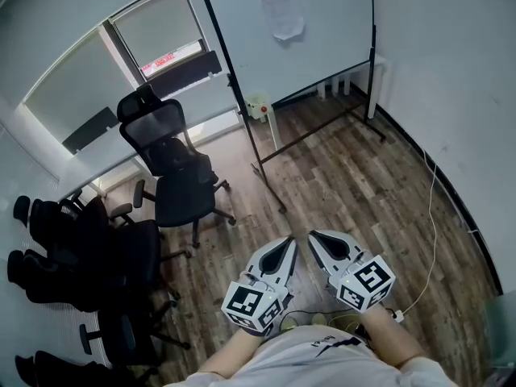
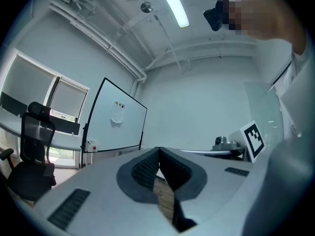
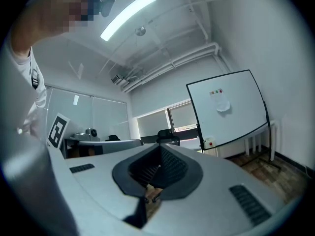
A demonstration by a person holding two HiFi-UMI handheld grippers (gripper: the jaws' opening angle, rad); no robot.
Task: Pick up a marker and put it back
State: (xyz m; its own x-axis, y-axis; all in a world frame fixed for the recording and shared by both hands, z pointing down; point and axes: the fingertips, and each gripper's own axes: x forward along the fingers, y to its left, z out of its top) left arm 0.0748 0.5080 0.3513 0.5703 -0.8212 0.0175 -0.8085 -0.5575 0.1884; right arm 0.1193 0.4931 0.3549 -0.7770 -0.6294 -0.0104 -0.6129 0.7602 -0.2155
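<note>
The marker cannot be made out in any view, so I cannot tell its place. The left gripper [image 2: 158, 152] has its jaws pressed together with nothing between them, and the right gripper [image 3: 159, 148] is closed and empty in the same way. Both are held level, side by side, just in front of the person. They point toward the whiteboard [image 1: 314, 47], which stands on the wooden floor [image 1: 355, 184]. A sheet of paper [image 1: 282, 14] hangs on the whiteboard. Black office chairs [image 1: 173, 172] stand at the left.
</note>
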